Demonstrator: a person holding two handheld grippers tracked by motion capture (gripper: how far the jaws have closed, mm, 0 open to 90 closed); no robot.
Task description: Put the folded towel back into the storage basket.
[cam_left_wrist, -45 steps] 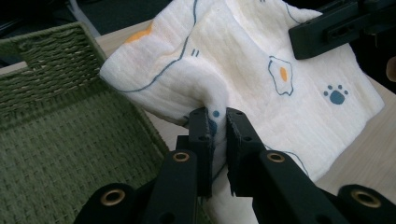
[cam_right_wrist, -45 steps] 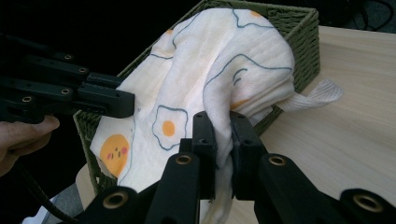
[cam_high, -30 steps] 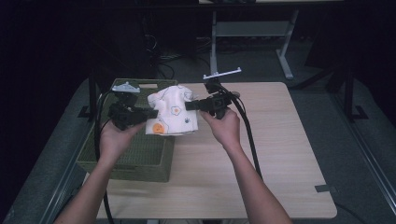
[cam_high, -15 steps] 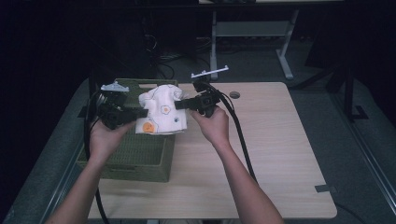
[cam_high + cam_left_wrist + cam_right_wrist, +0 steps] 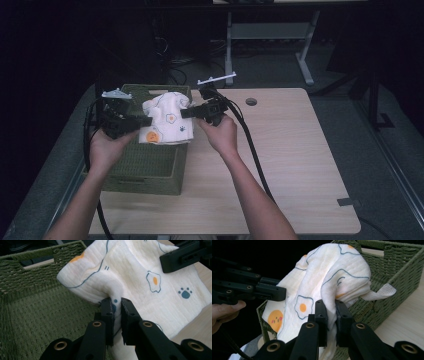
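A folded white cloth (image 5: 167, 122) printed with fried eggs, blue paw prints and an orange round face hangs in the air between two hand-held grippers, over the right-hand edge of a green woven basket (image 5: 145, 165). The basket sits at the left side of a light wooden table (image 5: 290, 165), and the cloth's lower edge hangs just above the basket's rim, partly over the basket and partly over the tabletop.

The left gripper (image 5: 146, 121) pinches the cloth's left side — in the left gripper view its two black jaws stand nearly together, with a fold of the fabric (image 5: 140, 272) squeezed between the pads (image 5: 107, 312). The right gripper (image 5: 186, 113) clamps the cloth's right side in the same way; the right gripper view shows its jaws closed on a bunched ridge of the cloth (image 5: 329, 275), with a loose white corner trailing toward the basket's wall (image 5: 397, 267).

A person's left hand (image 5: 106, 146) and right hand (image 5: 220, 135) hold the grippers, forearms coming in from the bottom of the high view. A black cable (image 5: 252, 150) runs from the right gripper back across the table. A small round hole (image 5: 251, 101) is set in the tabletop near its far edge — well apart from the cloth.
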